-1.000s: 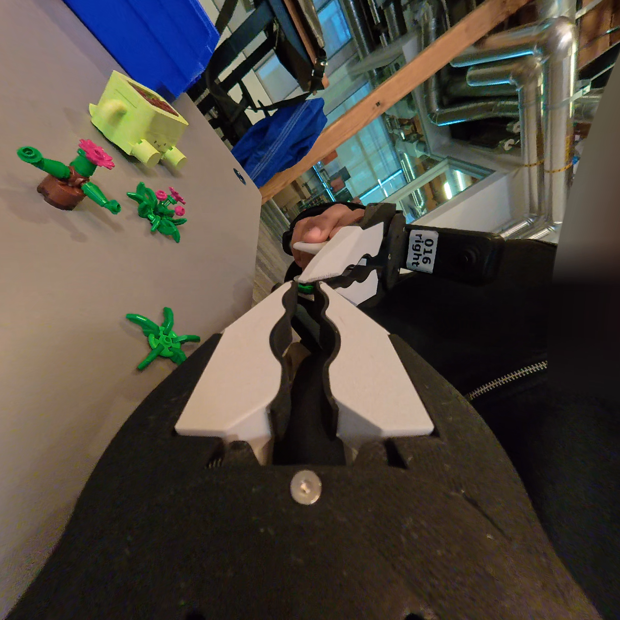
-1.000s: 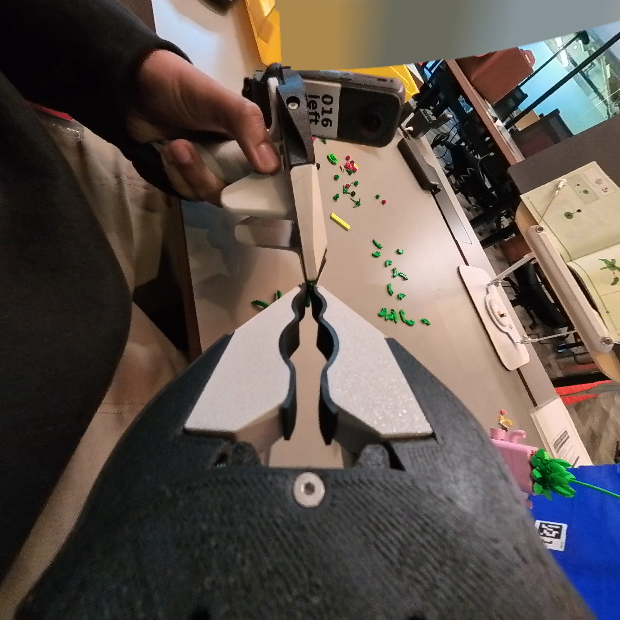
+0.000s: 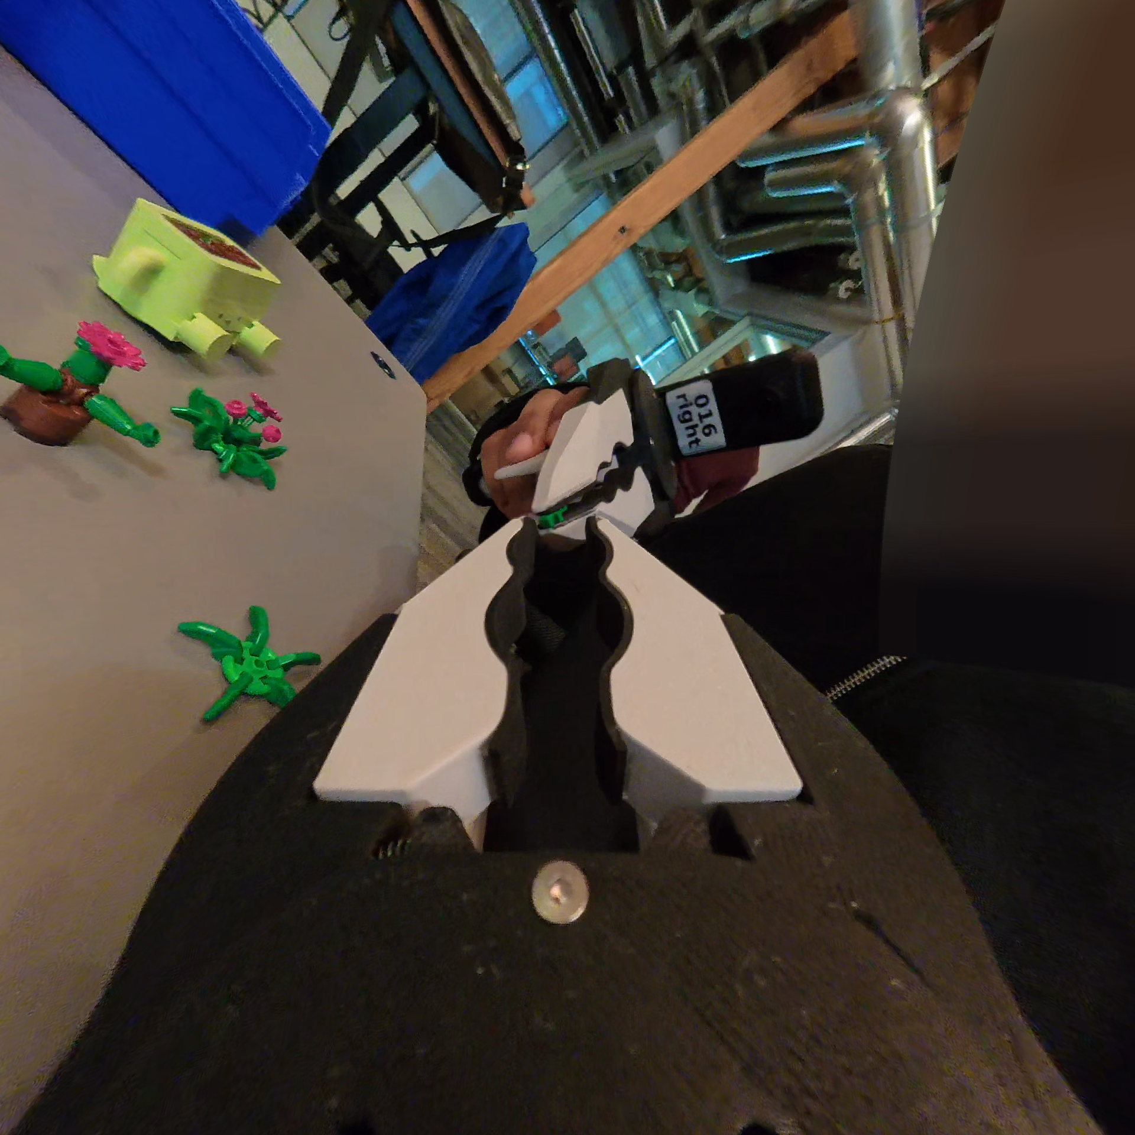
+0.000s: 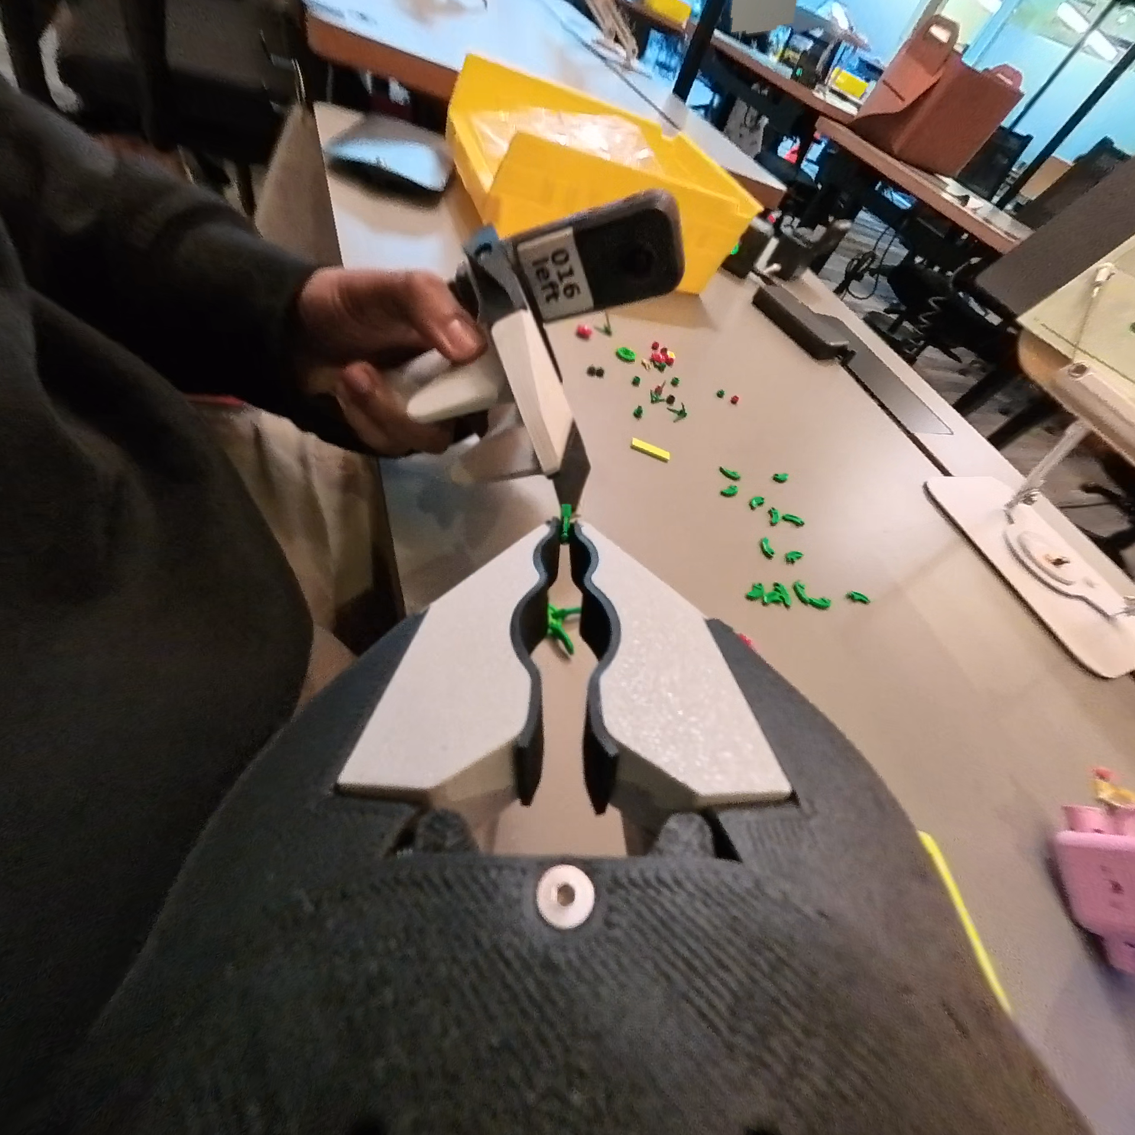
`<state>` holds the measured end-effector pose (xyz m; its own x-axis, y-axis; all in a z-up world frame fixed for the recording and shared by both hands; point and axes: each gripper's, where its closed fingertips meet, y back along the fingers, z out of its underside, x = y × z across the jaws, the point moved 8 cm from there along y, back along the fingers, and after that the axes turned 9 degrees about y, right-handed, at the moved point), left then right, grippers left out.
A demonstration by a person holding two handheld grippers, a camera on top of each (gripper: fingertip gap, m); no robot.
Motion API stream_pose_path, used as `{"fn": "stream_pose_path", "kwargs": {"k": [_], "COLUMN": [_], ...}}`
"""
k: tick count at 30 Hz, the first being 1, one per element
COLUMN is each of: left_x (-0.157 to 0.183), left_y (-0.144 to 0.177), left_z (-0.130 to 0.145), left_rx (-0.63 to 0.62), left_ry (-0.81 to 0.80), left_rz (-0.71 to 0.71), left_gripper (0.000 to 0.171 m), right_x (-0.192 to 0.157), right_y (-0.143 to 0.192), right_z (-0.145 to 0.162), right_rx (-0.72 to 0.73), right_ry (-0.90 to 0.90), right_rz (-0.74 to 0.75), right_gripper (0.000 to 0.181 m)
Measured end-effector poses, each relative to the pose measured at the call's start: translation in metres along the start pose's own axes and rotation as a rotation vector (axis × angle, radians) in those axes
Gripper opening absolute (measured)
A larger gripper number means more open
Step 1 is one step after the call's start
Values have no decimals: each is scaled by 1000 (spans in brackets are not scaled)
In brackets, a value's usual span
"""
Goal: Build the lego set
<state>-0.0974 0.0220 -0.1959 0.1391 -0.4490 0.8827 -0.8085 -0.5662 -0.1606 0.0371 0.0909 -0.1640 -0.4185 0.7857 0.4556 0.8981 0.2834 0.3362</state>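
My right gripper (image 4: 564, 529) is shut on a small green lego piece (image 4: 565, 514), held in the air off the table's near edge. In the left wrist view the right gripper (image 3: 548, 518) shows just past my left fingertips, with the green piece (image 3: 556, 519) in its tips. My left gripper (image 3: 557, 525) is open and empty, its jaws either side of that piece without touching it. It also shows in the right wrist view (image 4: 570, 488), pointing down at the piece. A green leaf cluster (image 3: 252, 666) lies on the grey table (image 3: 123, 553).
A lime-green pot (image 3: 184, 282), a cactus with a pink flower (image 3: 67, 381) and a small flowering plant (image 3: 236, 430) stand near a blue bin (image 3: 166, 104). Loose green leaves (image 4: 780, 553), a yellow bar (image 4: 650, 450), a yellow bin (image 4: 589, 166), a white stand base (image 4: 1044, 565) and a pink build (image 4: 1099, 878) show. My two grippers' fingertips are within a few centimetres of each other.
My left gripper has opened and let go of the green piece, which stays in the right gripper. Both grippers have tilted, and the right has pulled back a little.
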Motion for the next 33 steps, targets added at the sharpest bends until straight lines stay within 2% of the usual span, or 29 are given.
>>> {"fn": "stream_pose_path", "kwargs": {"k": [3,7,10,12,14,17,19,29,33], "left_x": [-3,-5,-6,-9,-15,-24,-29,-42,-42], "left_y": [-2,-2,0,6,13,17,13,-4,-8], "left_z": [2,3,1,-1,-3,0,5,17,19], "left_rx": [-14,-16,-16,-20,-57,-163,-229,-398,-414], "left_ry": [1,15,4,-76,-195,-390,-461,-542,-575], "left_rz": [-44,-55,-78,-187,-380,-673,-773,-906,-921], "left_gripper": [10,4,4,10,18,26,27,26,20], "right_x": [-4,-7,-5,1,6,4,1,0,1], "right_y": [-5,-7,-9,-12,-19,-32,-38,-54,-57], "right_z": [0,-3,-1,9,27,56,63,61,58], "right_rx": [-77,-110,-108,-157,-255,-399,-427,-499,-528], "right_ry": [95,158,110,6,-148,-390,-443,-454,-451], "right_rz": [24,29,16,7,-32,-136,-175,-244,-263], "right_gripper": [1,1,1,1,1,1,1,1,1]}}
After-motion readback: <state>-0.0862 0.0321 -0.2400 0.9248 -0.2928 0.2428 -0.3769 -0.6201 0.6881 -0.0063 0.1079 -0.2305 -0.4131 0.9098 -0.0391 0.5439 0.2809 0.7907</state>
